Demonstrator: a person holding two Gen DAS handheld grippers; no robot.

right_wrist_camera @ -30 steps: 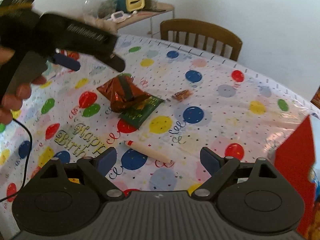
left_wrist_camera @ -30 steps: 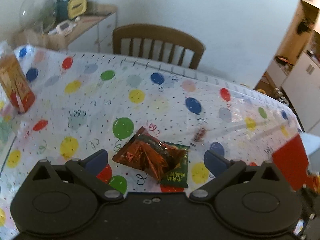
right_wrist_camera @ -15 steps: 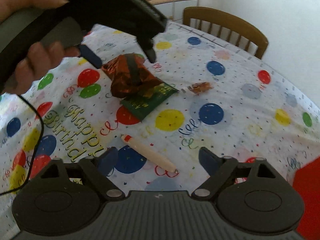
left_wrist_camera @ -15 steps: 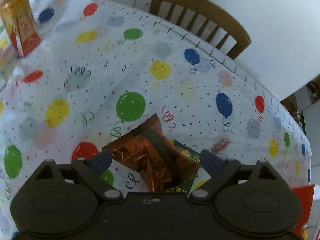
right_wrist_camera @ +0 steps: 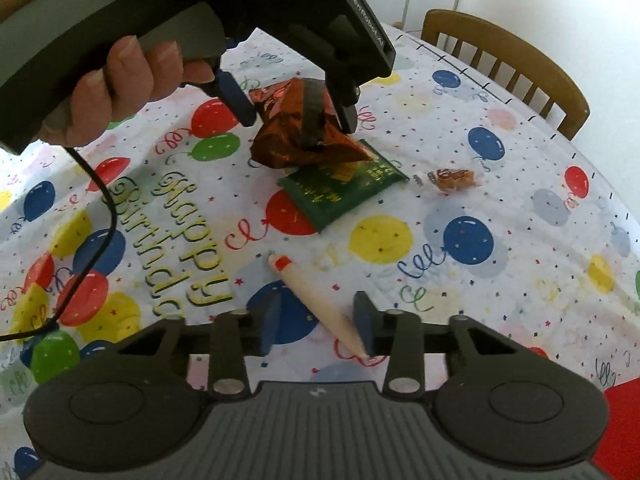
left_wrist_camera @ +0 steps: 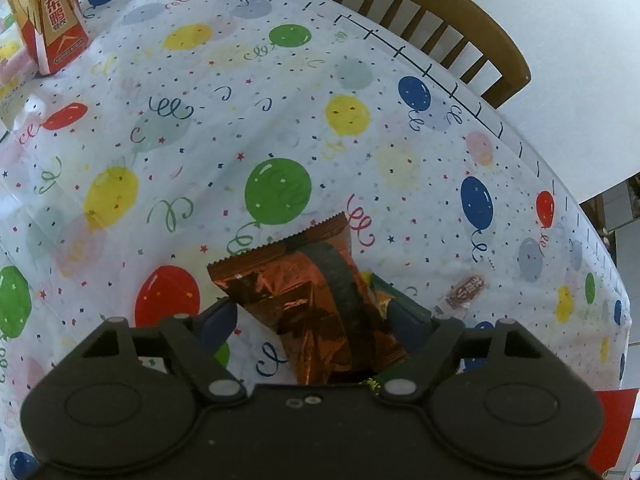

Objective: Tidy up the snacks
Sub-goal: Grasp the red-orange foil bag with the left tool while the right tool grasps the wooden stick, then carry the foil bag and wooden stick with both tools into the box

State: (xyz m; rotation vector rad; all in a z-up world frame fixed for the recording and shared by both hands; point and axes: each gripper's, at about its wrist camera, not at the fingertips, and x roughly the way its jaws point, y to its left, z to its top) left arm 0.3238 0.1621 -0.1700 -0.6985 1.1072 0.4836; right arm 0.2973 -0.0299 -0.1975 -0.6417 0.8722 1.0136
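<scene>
A crinkled red foil snack bag lies partly on a green packet on the balloon tablecloth. My left gripper points down over the bag, which sits between its closing jaws. In the right wrist view the left gripper straddles the bag; one finger touches it and the other stands just beside it. A cream snack stick with a red tip lies between the closing jaws of my right gripper. Its near end is against the right finger, while the left pad is apart from it.
A small wrapped candy lies right of the green packet. A gold and red drink carton stands at the far left. A wooden chair is behind the table, and a red box sits at the near right edge.
Both grippers have come down closer to the table and rolled. The left jaws narrowed around the red bag. The right jaws narrowed a lot around the stick.
</scene>
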